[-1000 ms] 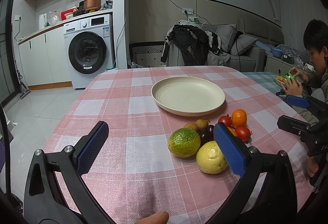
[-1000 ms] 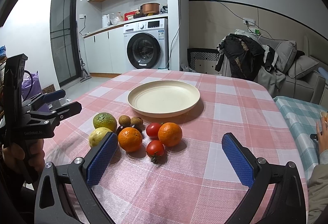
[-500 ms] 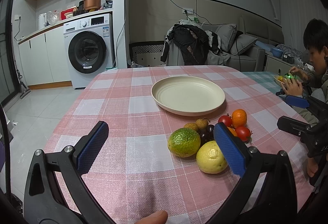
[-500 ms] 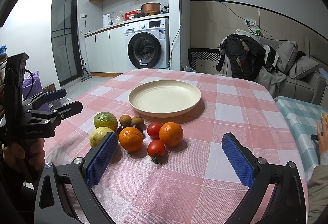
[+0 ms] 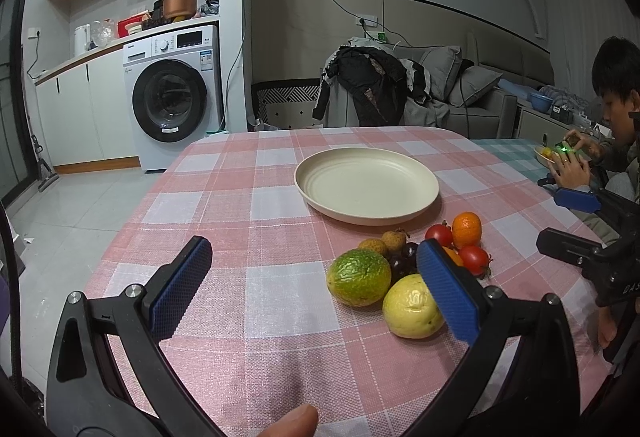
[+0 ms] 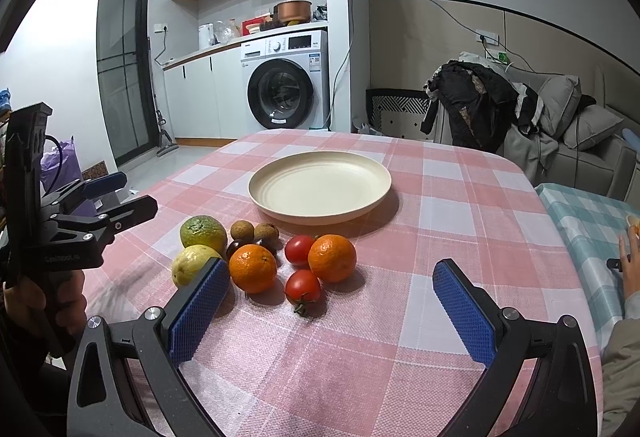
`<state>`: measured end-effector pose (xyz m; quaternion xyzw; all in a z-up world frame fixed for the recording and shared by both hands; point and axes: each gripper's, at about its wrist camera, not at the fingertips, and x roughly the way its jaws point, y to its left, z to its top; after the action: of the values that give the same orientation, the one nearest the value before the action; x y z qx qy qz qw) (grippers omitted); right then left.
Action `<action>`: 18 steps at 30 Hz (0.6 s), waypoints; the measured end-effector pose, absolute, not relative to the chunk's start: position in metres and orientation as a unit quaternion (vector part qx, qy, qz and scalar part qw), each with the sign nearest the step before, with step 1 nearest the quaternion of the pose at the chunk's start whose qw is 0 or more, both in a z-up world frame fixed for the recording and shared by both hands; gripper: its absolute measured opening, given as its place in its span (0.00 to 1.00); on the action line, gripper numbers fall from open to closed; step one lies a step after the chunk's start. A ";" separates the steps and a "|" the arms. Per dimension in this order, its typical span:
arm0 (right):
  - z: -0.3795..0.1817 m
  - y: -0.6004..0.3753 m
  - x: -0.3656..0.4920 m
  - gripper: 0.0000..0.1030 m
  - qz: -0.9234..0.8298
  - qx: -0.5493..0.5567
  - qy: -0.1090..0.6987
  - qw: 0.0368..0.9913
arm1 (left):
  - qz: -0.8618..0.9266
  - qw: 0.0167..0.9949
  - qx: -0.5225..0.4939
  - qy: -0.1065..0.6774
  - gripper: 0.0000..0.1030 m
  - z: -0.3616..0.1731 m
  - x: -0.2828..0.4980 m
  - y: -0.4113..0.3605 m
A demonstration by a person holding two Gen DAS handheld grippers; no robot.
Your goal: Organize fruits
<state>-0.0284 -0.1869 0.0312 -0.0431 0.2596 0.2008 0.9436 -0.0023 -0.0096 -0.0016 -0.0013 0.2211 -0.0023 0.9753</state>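
A kitchen-and-lounge room lies behind a surface covered in pink-and-white check cloth, with a washing machine at 12 o'clock in the right wrist view and a sofa heaped with dark clothes at 2 o'clock. A cream plate sits bare near the middle of the surface.

The fruits lie in a tight cluster just in front of the plate, at its 6 to 7 o'clock: a green citrus, a yellow lemon, two brown longans, dark cherries, two oranges and two tomatoes. None is on the plate.

The right gripper hangs low over the surface, its blue fingers spread wide and released, the left one in front of the lemon. The left gripper likewise has its fingers released and apart, with the lemon and green citrus at 2 o'clock between them.
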 end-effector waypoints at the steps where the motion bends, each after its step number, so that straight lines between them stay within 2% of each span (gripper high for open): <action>1: 0.031 -0.187 -0.028 1.00 0.201 -0.043 0.261 0.943 | -0.003 0.975 -0.001 0.223 0.99 -0.002 -0.002 -0.010; 18: 0.017 -0.176 -0.003 1.00 0.184 -0.068 0.324 0.925 | -0.017 0.961 0.010 0.276 0.98 -0.010 0.010 -0.017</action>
<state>-0.0032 -0.1762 0.0166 -0.0680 0.3239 0.1843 0.9255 0.0101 -0.0169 -0.0098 0.0096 0.2764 -0.0168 0.9608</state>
